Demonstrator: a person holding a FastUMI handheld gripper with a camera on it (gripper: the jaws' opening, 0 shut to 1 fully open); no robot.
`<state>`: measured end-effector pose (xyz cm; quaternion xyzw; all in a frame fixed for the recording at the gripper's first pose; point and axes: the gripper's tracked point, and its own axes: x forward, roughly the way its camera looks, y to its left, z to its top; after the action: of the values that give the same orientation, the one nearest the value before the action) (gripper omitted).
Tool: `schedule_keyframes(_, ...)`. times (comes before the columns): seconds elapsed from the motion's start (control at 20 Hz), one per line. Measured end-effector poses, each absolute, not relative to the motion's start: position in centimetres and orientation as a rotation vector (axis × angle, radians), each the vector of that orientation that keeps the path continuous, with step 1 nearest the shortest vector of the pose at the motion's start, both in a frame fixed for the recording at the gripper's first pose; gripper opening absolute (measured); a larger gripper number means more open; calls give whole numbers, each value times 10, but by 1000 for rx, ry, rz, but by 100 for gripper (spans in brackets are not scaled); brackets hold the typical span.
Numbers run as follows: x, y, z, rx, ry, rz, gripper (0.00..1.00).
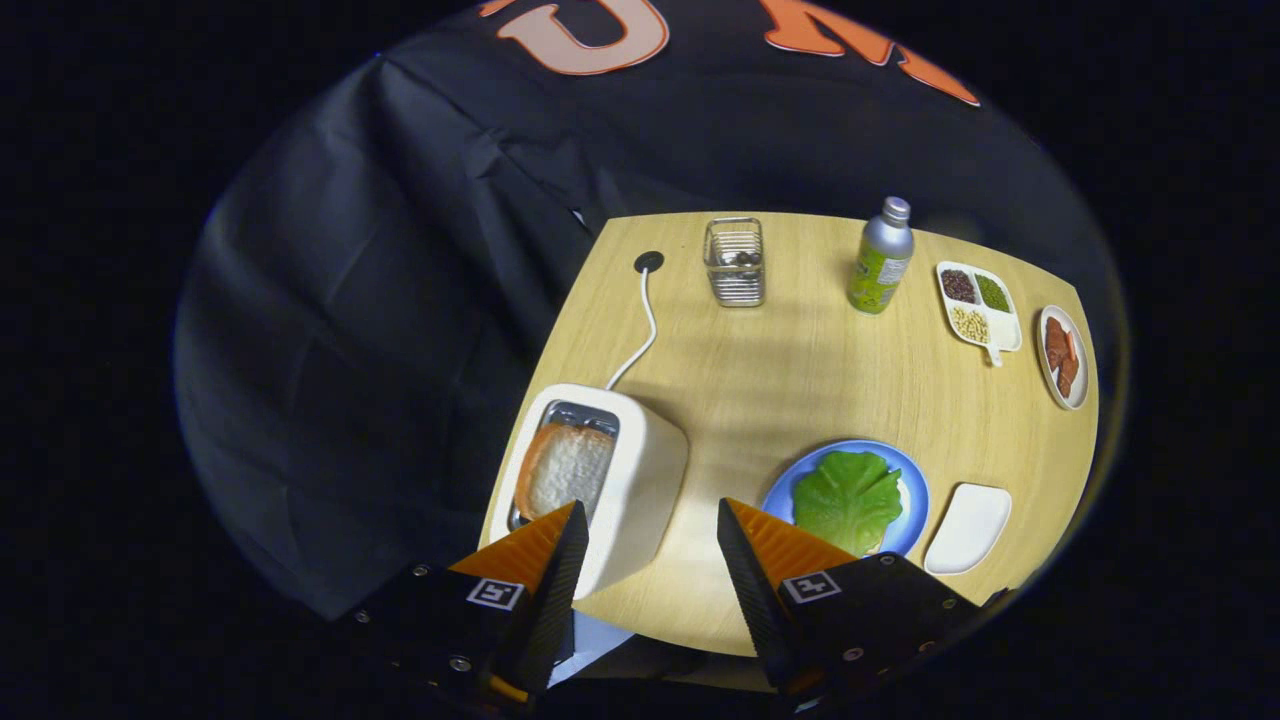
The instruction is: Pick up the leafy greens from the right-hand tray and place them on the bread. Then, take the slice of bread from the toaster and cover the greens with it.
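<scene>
Pale, browned at its crust, the bread slice (pixel 566 468) stands in the white toaster (pixel 640 470) at the bench's near left edge, just beyond my spread, empty jaws. Greens (pixel 847 498) already lie on the blue plate (pixel 915 490) (second step, I judge); next I need to straddle the slice.

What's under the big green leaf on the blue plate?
The greens cover nearly everything beneath. A pale sliver of bread peeks out at their edge, all on the blue plate; the rest is hidden. The gripper hangs open near the toaster.
</scene>
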<state>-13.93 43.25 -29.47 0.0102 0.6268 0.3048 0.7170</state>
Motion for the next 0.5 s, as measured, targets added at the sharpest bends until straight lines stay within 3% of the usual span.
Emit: schedule_keyframes(0.5, -158, 509, -305, -54, 1431, 673, 79)
